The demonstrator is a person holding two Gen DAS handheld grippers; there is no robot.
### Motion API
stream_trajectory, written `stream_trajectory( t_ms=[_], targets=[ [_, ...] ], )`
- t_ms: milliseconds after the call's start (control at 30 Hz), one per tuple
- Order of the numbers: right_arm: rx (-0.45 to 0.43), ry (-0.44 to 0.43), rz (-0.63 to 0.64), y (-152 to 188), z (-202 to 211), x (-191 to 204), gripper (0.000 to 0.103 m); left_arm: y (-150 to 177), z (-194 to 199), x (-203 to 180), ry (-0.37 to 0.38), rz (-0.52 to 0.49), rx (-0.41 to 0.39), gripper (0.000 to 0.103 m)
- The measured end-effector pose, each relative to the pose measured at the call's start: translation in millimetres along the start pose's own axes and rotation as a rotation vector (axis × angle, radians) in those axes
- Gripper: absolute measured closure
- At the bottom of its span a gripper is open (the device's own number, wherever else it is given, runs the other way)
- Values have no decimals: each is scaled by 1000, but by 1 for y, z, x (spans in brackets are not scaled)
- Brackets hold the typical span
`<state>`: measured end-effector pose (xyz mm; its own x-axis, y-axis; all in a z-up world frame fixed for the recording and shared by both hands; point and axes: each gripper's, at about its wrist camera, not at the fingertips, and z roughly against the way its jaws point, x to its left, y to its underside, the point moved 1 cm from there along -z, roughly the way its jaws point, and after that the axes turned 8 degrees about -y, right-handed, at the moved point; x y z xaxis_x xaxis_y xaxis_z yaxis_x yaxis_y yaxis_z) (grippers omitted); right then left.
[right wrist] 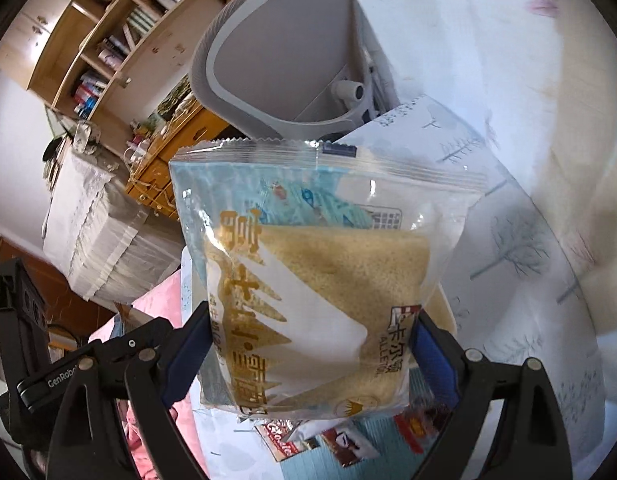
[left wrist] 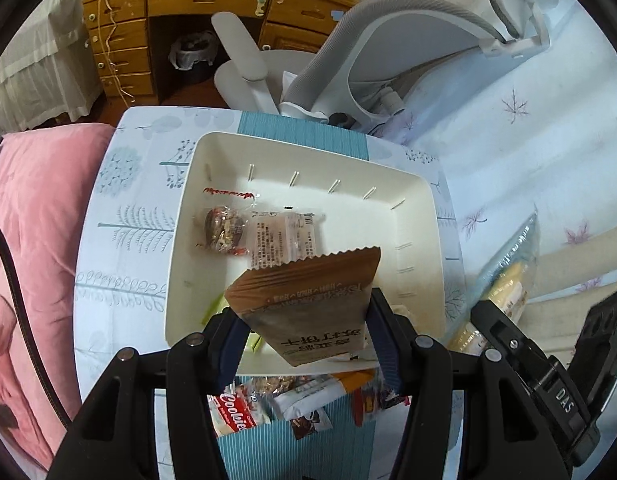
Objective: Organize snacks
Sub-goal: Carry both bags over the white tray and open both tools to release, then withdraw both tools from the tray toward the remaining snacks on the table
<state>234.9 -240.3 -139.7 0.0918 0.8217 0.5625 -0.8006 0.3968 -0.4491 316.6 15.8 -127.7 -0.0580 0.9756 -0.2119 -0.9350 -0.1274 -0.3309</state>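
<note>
Left tool [left wrist: 304,340] pinches brown packet [left wrist: 308,300] over bin rim [left wrist: 308,366]; right tool [right wrist: 312,344] pinches cake bag [right wrist: 320,280]

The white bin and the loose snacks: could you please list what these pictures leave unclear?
- Left wrist view: white bin, near corner hidden by brown packet.
- Left wrist view: loose snacks, partly covered by left gripper.
- Right wrist view: bin hidden behind cake packet.
</note>
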Motion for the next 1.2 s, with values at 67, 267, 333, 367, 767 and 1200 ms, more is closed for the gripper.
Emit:
stream_trajectory(
  t_ms=[67,267,333,367,767,1200],
  targets=[
    [17,1,11,-3,-6,-1,7,-2,0,0,10,0,-7,38],
    [51,14,-10,-6,-18,-4,2,-1,6,10,-2,14,-33,16],
    [52,19,-21,-4,-17,-4,2,3,7,16,-6,24,-28,16],
    [51,17,-33,-3,-16,-4,2,5,8,19,-7,24,-27,16],
    [-16,36,-23,47,25,16,2,57,34,46,56,2,-14,16],
    [-34,129,-23,137,59,18,3,132,43,61,81,-107,44,16]
  ],
)
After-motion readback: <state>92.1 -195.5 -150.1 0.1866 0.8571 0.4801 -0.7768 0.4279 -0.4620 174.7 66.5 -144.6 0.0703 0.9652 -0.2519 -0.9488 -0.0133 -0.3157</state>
